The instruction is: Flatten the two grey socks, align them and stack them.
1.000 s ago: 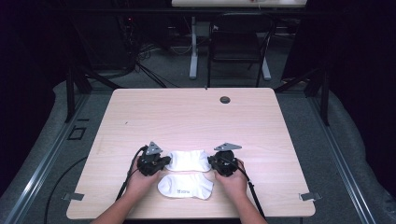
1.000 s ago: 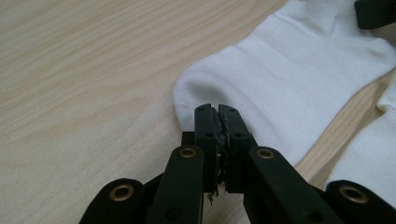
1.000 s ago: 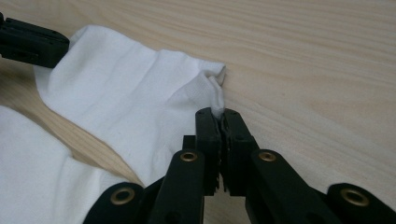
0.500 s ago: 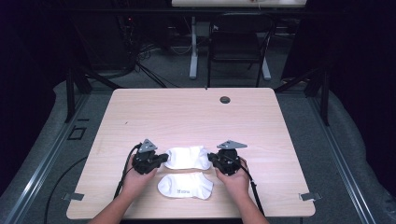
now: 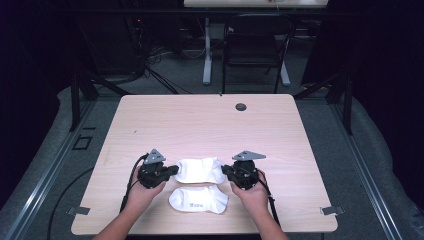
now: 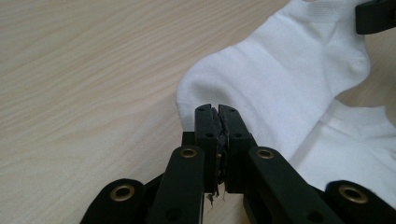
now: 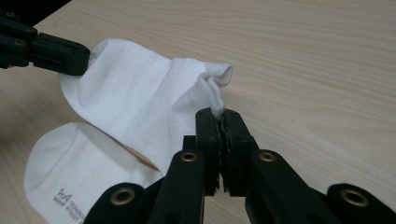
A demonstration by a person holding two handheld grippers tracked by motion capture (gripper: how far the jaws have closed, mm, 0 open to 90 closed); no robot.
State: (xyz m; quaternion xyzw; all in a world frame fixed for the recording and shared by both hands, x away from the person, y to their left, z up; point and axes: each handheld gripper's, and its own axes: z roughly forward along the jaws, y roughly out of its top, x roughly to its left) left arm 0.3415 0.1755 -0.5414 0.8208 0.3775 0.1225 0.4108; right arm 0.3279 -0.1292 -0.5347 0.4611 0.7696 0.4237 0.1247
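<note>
high view: two white socks lie near the front edge of the counter [image 5: 210,120], and the upper sock [image 5: 201,170] is stretched between the left gripper [image 5: 174,170] and the right gripper [image 5: 226,171], while the lower sock [image 5: 198,199] rests flat just in front of it, between the person's hands. left gripper view has the jaws pressed together on a rounded edge of the upper sock [image 6: 280,79], a little cloth pinched between them. right gripper view has its jaws clamped on the opposite end [image 7: 149,107], where the fabric bunches up into a small peak just above the tips. the work in hand looks like lifting this sock to lay it over the lower sock [image 7: 79,172], so the two match up as a pair. to do it well, both hands should rise together and keep the cloth lightly taut, not so hard that the thin pinch slips out. carry it straight toward the person, keep it level, and line up its ends with those of the sock below before lowering. neither grip should loosen until the cloth lies flat, or one end may flop and fold under.
</note>
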